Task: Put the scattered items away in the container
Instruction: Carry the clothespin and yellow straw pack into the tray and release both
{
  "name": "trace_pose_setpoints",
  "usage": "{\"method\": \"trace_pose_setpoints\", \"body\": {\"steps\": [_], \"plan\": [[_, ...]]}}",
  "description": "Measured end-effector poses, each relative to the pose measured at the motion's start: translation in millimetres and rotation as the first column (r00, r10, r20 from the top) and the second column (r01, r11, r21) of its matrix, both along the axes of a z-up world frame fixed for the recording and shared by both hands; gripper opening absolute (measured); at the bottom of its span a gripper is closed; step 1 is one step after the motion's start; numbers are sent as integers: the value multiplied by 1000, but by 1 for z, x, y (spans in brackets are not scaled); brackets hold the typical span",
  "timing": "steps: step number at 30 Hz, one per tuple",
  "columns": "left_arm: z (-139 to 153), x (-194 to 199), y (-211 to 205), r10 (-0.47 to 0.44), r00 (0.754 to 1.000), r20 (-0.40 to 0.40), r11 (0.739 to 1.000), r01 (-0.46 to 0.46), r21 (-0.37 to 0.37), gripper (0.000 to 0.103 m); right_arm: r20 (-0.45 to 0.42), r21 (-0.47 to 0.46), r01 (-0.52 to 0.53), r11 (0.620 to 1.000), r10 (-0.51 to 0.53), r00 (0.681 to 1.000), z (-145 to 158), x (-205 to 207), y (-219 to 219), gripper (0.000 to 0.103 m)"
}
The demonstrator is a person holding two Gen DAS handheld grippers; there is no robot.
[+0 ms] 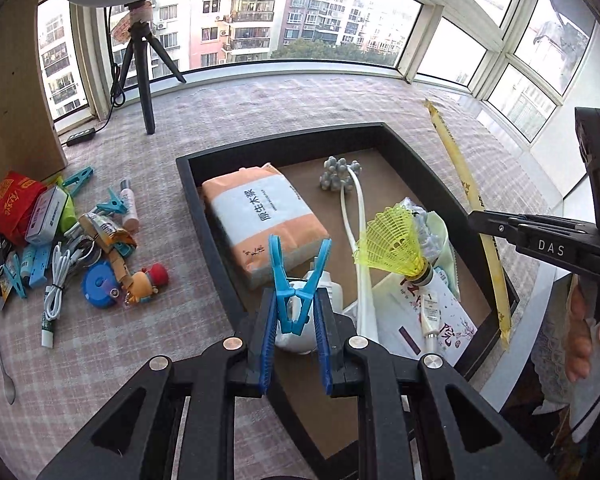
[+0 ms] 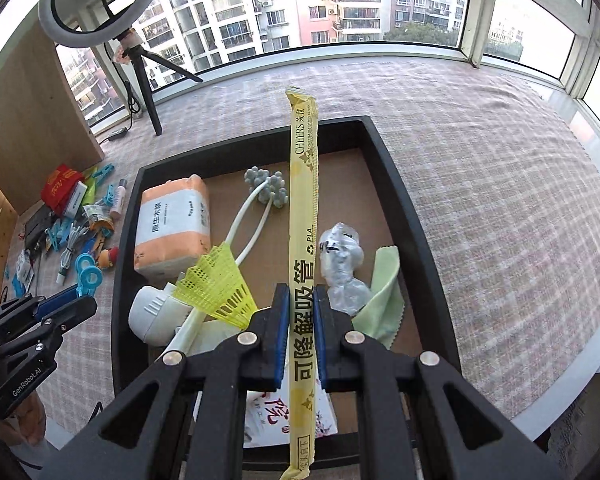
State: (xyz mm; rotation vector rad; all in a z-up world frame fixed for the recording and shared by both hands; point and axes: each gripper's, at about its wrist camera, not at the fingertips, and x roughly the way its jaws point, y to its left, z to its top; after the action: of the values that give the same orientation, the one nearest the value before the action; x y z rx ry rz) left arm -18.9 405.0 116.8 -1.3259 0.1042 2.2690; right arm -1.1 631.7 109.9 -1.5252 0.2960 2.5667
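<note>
My left gripper (image 1: 296, 312) is shut on a blue clothes peg (image 1: 296, 280), held above the near left corner of the black tray (image 1: 204, 216). My right gripper (image 2: 302, 312) is shut on a long yellow straw packet (image 2: 303, 208) that reaches out over the tray (image 2: 400, 184); the same packet (image 1: 466, 200) shows at the right of the left wrist view. Inside the tray lie an orange tissue pack (image 1: 260, 220), a grey-headed massager (image 1: 340, 176), a yellow shuttlecock (image 1: 392, 240), a white bottle (image 2: 152, 316), a green cloth (image 2: 384, 292) and a crumpled clear wrapper (image 2: 342, 256).
A heap of small items (image 1: 60, 236) lies on the checked cloth left of the tray: pegs, a red packet, a white cable, a toy figure, a blue tape measure. A tripod (image 1: 146, 76) with a ring light stands by the window. A wooden panel (image 1: 16, 92) is at the left.
</note>
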Motion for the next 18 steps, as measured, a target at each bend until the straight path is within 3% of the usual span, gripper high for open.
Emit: {"method": "trace_pose_setpoints", "body": {"steps": [3, 4, 5, 6, 7, 18], "plan": [[4, 0, 18, -22, 1000, -6, 1000, 22, -4, 17, 1, 3, 6, 1000, -6, 1000, -1, 1, 14, 12], [4, 0, 24, -32, 999, -4, 999, 32, -4, 24, -1, -3, -1, 1000, 1, 1000, -1, 0, 17, 13], [4, 0, 29, -36, 999, 2, 999, 36, -5, 34, 3, -1, -1, 1000, 1, 1000, -1, 0, 21, 25], [4, -1, 32, -31, 999, 5, 1000, 31, -4, 59, 6, 6, 7, 1000, -7, 1000, -1, -1, 23, 42], [6, 0, 33, -23, 1000, -4, 1000, 23, 6, 65, -4, 8, 9, 1000, -9, 1000, 0, -1, 25, 47], [2, -1, 29, 39, 999, -9, 999, -39, -26, 62, -29, -9, -27, 1000, 27, 999, 2, -6, 26, 49]]}}
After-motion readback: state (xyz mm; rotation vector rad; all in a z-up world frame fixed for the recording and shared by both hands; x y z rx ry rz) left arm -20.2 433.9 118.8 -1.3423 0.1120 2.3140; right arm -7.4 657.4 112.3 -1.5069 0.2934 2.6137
